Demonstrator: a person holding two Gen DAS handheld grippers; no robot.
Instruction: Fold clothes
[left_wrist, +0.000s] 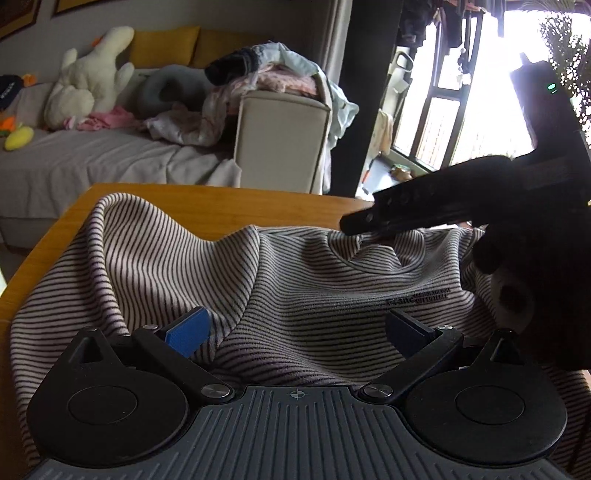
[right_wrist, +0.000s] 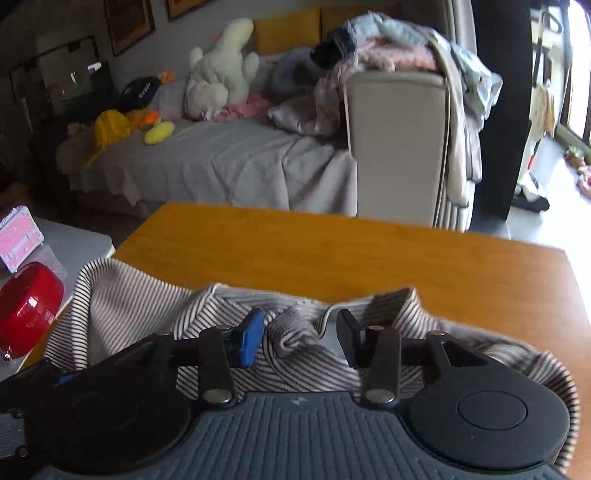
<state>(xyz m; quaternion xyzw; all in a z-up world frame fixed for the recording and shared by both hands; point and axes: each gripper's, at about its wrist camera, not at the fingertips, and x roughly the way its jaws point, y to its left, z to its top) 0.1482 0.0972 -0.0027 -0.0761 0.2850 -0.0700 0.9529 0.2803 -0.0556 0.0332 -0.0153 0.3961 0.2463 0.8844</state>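
Observation:
A black-and-white striped shirt (left_wrist: 303, 280) lies rumpled on the orange wooden table (left_wrist: 221, 201), its collar toward the far edge and small print on the chest. My left gripper (left_wrist: 295, 332) hovers low over the shirt's body, open wide, with only flat cloth under it. My right gripper (left_wrist: 360, 227) reaches in from the right as a dark shape at the collar. In the right wrist view the right gripper (right_wrist: 301, 339) stands open astride a bunched fold of the striped shirt (right_wrist: 295, 341) at the neckline; the pads do not press on it.
Bare table (right_wrist: 351, 251) stretches beyond the shirt to the far and right edges. A red round container (right_wrist: 26, 306) and a pink case (right_wrist: 18, 236) sit on a low surface at the left. Behind are a sofa (right_wrist: 229, 158) with plush toys and a clothes pile (right_wrist: 388, 48).

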